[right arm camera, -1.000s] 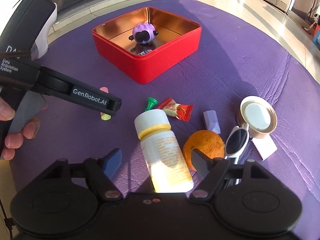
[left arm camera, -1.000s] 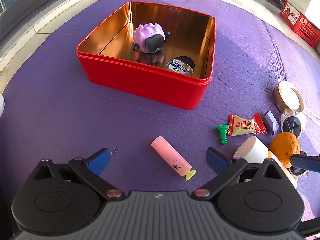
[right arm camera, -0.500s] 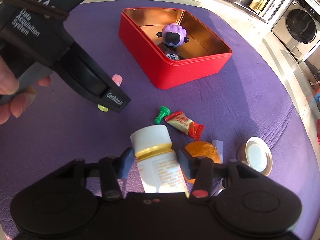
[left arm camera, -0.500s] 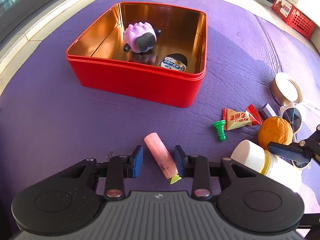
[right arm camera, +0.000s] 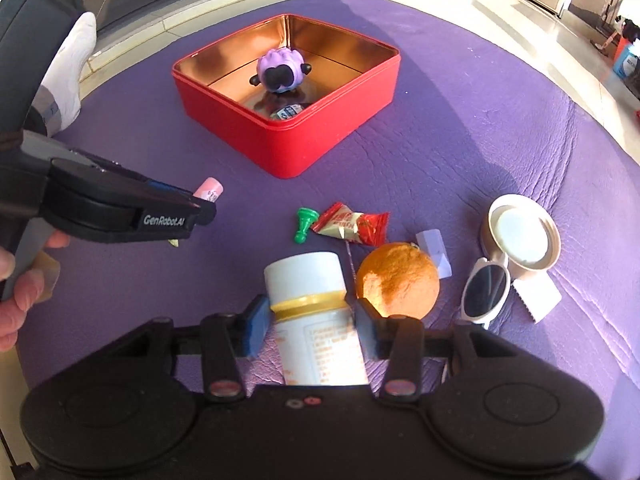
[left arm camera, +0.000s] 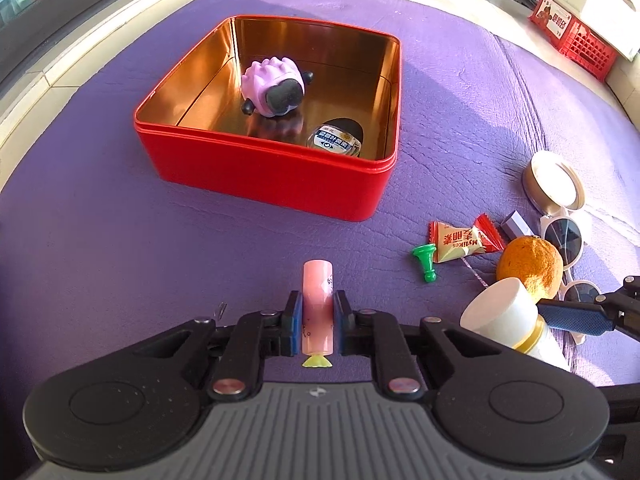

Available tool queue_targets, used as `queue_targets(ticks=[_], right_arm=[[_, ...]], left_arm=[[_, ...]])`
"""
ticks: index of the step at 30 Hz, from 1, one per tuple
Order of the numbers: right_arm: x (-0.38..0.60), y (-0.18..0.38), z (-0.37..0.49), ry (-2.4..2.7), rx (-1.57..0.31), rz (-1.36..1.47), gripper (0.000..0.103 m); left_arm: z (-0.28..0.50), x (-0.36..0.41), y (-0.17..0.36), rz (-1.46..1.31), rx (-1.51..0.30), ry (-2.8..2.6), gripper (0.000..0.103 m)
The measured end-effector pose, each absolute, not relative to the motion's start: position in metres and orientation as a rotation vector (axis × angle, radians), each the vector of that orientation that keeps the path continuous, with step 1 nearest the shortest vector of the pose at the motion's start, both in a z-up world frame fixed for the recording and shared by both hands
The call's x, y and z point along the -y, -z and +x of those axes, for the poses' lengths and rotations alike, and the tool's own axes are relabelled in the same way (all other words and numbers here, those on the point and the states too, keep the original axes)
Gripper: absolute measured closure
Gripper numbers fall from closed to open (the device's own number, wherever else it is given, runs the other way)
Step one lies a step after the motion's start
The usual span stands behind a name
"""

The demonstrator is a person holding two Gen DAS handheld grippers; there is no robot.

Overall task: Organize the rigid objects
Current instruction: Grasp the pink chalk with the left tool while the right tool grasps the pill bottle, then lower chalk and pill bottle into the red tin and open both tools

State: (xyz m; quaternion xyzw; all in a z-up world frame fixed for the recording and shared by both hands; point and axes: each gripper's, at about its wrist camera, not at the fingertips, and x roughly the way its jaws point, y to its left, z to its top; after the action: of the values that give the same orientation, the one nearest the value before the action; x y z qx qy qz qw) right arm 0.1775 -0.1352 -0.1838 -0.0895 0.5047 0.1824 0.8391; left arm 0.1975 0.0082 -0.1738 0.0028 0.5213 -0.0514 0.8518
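My left gripper (left arm camera: 317, 316) is shut on a pink tube (left arm camera: 317, 300) with a yellow-green tip, pointing toward the red tin box (left arm camera: 280, 176); the tube end also shows in the right wrist view (right arm camera: 209, 189). My right gripper (right arm camera: 310, 316) is shut on a white bottle (right arm camera: 312, 304) with a yellow band, also in the left wrist view (left arm camera: 504, 320). The red tin box (right arm camera: 320, 136) holds a purple sheep toy (left arm camera: 276, 88) and a small labelled container (left arm camera: 338, 140).
On the purple mat lie a green pawn (right arm camera: 304, 224), a red candy wrapper (right arm camera: 352, 222), an orange (right arm camera: 398, 280), white sunglasses (right arm camera: 484, 288), a round compact (right arm camera: 520, 236), a grey block (right arm camera: 434, 252) and a white card (right arm camera: 536, 300).
Both grippers went from open to shut: the left closed on the pink tube and turned it straight toward the box, the right closed on the white bottle.
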Motion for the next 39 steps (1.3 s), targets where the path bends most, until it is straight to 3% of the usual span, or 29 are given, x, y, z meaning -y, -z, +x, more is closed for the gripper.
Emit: queue_targets(ticks=[10,25,39], right_arm=[[0.164,0.152,0.181,-0.280,-1.081,0.101,0.061],[0.166,0.104,0.193,-0.266,-0.980,0.180,0.064],[0.134,0.070,0.275,-0.335,-0.911,0.188,0.064]], left_arm=[[0.191,-0.011,0.136,-0.027,-1.066,0.134,0.088],[0.195,-0.021,0.083,-0.034,-0.989,0.164,0.088],[0.271,-0.045,0.060,-0.018,-0.960,0.124,0.088]])
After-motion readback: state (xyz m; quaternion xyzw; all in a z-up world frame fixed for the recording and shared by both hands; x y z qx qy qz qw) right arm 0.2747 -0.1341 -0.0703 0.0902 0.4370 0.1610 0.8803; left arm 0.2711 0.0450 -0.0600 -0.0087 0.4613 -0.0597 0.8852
